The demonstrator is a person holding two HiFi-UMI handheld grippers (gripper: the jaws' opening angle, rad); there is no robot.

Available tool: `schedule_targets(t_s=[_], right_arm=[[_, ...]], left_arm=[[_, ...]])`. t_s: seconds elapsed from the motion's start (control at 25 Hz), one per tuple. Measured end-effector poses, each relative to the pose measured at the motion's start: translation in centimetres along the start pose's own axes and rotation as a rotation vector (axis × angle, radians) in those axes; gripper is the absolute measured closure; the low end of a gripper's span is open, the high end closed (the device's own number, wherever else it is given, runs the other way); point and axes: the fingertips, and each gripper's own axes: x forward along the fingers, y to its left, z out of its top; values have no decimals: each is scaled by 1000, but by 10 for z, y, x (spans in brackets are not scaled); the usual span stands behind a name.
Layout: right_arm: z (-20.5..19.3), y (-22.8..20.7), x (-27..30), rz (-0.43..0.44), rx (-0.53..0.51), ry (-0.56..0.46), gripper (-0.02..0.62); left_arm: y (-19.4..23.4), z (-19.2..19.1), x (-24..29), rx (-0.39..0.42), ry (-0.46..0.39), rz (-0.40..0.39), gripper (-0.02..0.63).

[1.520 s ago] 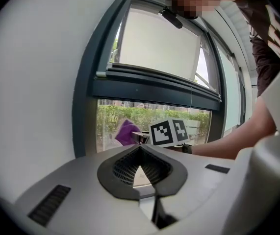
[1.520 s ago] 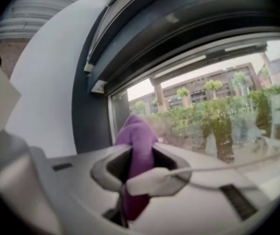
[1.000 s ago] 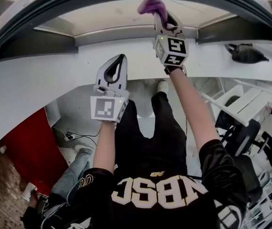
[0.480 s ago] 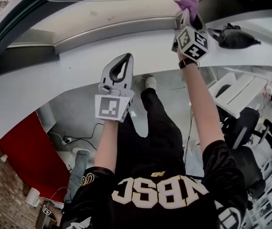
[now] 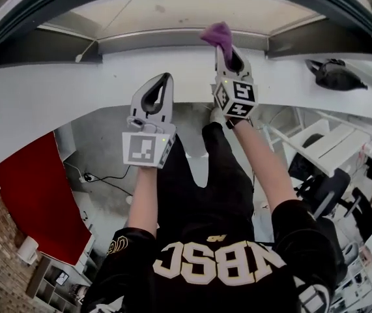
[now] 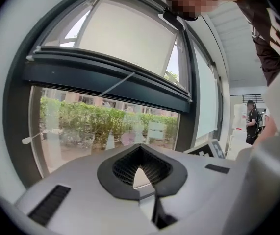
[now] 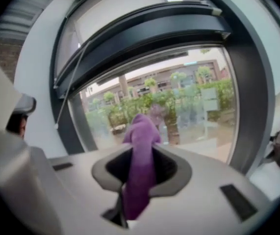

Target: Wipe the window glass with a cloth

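While clamped on purple cloth [image 7: 140,126] near window glass [image 7: 193,111], right tool [image 7: 140,155]; left tool [image 6: 140,150] together, empty; shirt lettering [image 5: 221,263] "NBSC".

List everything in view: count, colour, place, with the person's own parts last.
purple cloth: one, purple, clamped in the right tongs, its tip toward the glass.
window glass: one pane, clear, ahead of both tongs, with a hedge outside.
window frame: one, dark grey, around the glass.
roller blind: one, cream, above the glass.
pull cord: one, white, slanting across the frame.
bag: one, black, on the white ledge at the right.
red panel: one, red, low at the left.
left tongs: one, grey, shut and empty.
right tongs: one, grey, shut on the cloth.
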Motion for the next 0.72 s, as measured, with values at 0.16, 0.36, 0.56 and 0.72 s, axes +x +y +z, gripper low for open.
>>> schedule_targets(t_s=[0.16,0.36,0.56,0.72], right_arm=[[-43,108,2,165,-14,70,508],[-82,217,26,306,-77,140,508],[-78,312,73,408,-127,117,508],[-62,371,118,451,-166,73,508]], left_arm=[[68,-3,-43,0,-8,103,586],[150,-6,-103,-2,-12,227,586],[211,-4,-151,5,-3,322,586],[237,-5,-170,-7,3,364,586]])
